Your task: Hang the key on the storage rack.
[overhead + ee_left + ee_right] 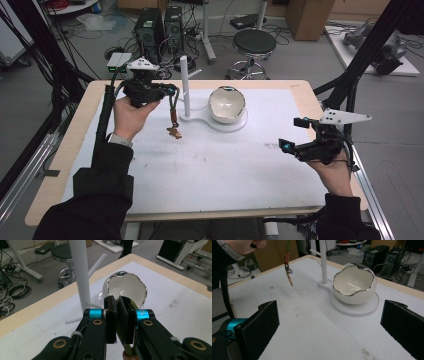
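My left gripper (172,91) is shut on a green braided cord (174,106) and holds it above the table's far left. From the cord hangs a small brown charm (174,132), just over the white mat. In the left gripper view the cord (121,336) runs between the closed jaws of the left gripper (117,301). Close to the right stands a white peg stand (185,82), and a white eggshell-shaped bowl (227,104) with a silver rim shares its base. My right gripper (292,133) hovers open and empty at the right. Seen from the right gripper (329,317), the charm (289,275) dangles left of the bowl (354,285).
A white mat (210,165) covers most of the wooden table (60,165). Beyond the far edge are a black stool (254,42), computer towers (157,27), floor cables and a cardboard box (310,17). Black frame struts (360,60) rise at the right.
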Demonstrator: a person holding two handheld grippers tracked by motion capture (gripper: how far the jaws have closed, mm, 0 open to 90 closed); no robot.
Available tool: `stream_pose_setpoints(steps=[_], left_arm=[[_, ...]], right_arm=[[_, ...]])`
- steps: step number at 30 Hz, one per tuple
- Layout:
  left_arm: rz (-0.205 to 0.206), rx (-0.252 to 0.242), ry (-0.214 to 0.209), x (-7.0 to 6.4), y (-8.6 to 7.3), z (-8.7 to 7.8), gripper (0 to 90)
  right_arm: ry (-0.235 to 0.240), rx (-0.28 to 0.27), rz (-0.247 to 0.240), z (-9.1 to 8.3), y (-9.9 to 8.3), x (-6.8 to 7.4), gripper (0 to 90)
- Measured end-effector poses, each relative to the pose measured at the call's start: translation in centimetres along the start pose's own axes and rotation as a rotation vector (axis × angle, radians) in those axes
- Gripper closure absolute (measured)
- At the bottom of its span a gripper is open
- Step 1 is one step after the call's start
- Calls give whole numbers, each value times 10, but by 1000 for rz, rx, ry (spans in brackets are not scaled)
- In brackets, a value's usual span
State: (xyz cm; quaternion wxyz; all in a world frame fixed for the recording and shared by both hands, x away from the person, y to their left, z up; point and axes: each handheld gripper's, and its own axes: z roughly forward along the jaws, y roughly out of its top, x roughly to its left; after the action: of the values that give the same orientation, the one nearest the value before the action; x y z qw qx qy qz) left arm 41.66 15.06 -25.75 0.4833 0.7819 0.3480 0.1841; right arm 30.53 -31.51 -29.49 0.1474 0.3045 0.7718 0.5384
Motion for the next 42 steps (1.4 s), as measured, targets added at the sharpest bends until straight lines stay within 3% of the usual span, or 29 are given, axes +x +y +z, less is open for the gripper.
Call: stream_pose_setpoints(steps=[6,13,21,30,42], left_arm=[[-4,34,19,1,6,23,846],[-16,52,74,7,5,38,845],[-22,92,110,12,4,55,845],[-7,113,126,11,2,64,843],[-30,140,146,14,0,72,835]], right_arm=[[-6,-10,12,-7,-1,-1,10],[-12,-16,17,-12,-3,-2,10],[-9,-15,13,-12,-3,0,10],[-10,-5,17,-11,-5,0,10],[-8,-4,14,-11,-5,0,10]])
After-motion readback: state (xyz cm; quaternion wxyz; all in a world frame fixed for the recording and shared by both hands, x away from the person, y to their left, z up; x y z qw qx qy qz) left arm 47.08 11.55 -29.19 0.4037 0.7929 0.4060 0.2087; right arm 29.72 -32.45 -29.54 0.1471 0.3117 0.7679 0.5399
